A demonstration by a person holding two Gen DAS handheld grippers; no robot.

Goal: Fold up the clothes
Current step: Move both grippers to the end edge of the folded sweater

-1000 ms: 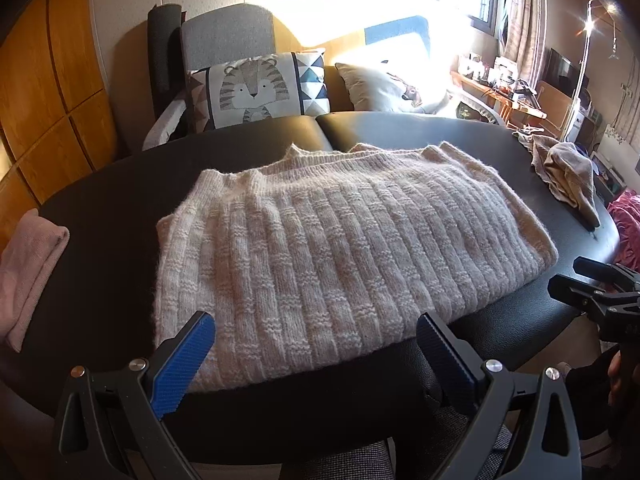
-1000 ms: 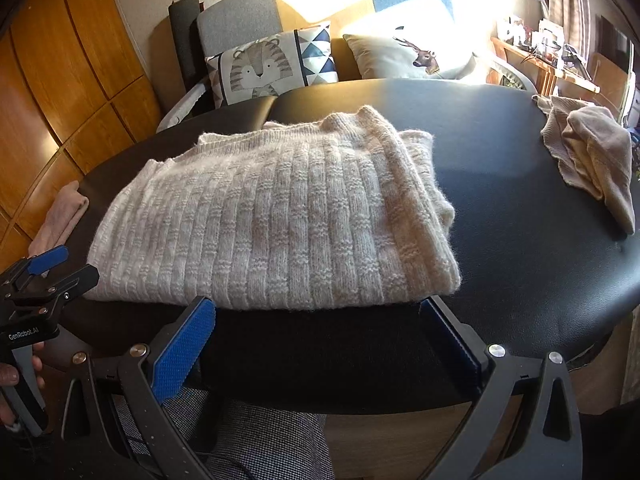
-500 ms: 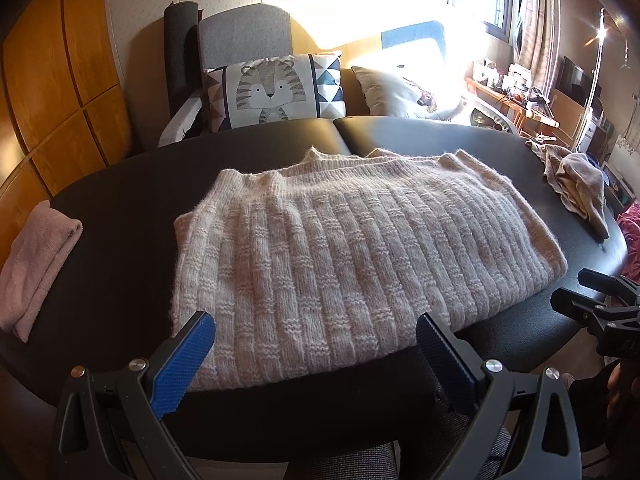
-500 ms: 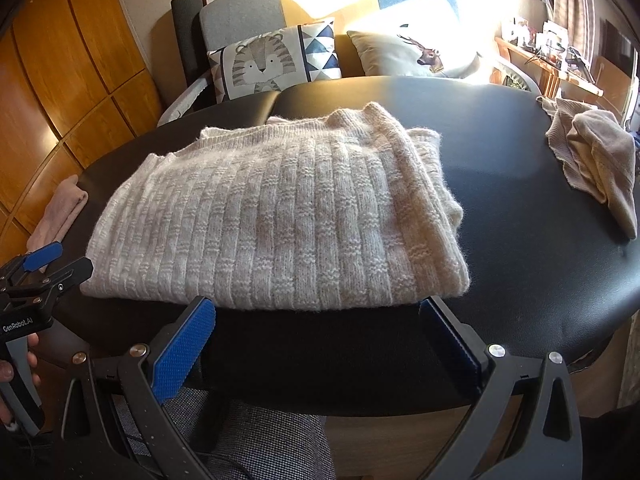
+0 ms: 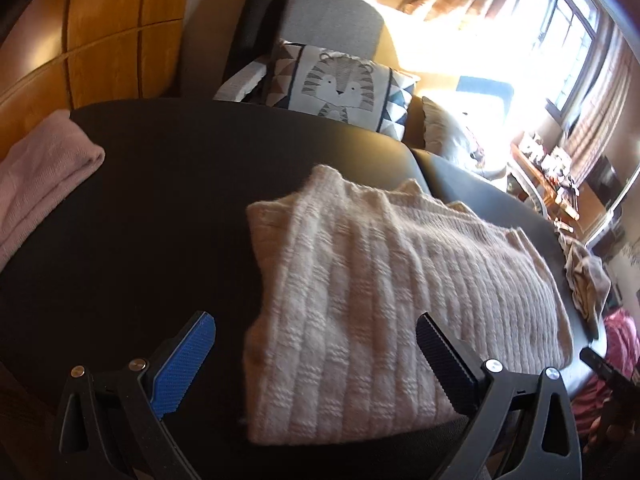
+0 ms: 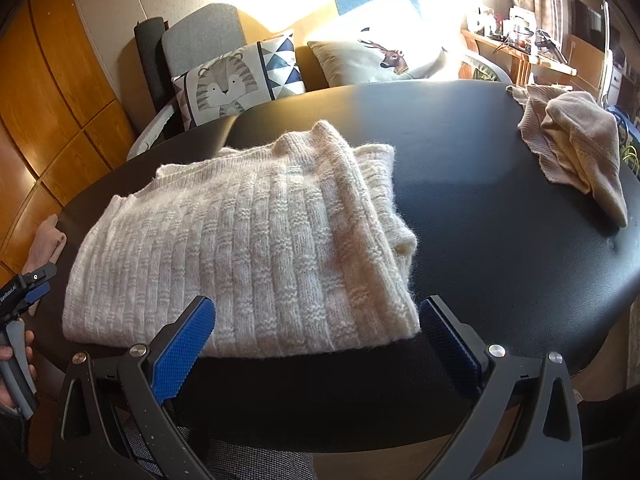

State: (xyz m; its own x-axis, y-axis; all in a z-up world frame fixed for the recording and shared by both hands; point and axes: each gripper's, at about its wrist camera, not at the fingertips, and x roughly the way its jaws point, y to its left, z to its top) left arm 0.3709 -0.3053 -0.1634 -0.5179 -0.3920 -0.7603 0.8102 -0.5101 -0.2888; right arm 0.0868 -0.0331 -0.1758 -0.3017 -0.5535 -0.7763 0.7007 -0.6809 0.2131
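Sweater (image 6: 248,256) first: your cream ribbed knit lies folded into a broad flat rectangle on the black padded table (image 6: 500,240), toward the near edge and left of the middle as your right camera sees it. Its right side shows stacked layers, with a thick folded edge that curls over at the near right corner. Your right gripper (image 6: 316,340) is spread wide and holds nothing; its two blue-padded fingers (image 6: 182,350) sit at the near edge of the table, the left one in front of the sweater's front hem and the right one just past its near right corner, though you cannot tell from this view whether either touches the knit. Your left gripper (image 5: 316,356) is also spread wide and empty, tilted in its view, and its fingers straddle the sweater's near left corner, one over bare table and the other over the knit. In the right camera that left gripper shows at the left border, with your hand (image 6: 12,360) around its handle. A folded pink cloth (image 5: 40,176) rests at the far left edge of the table, well apart from the sweater. A rumpled beige garment (image 6: 576,148) lies at the far right of the table, also well apart. Behind the table stands a grey chair (image 6: 200,32) with a tiger cushion (image 6: 236,80), and beside it a deer cushion (image 6: 376,58) in strong sunlight.
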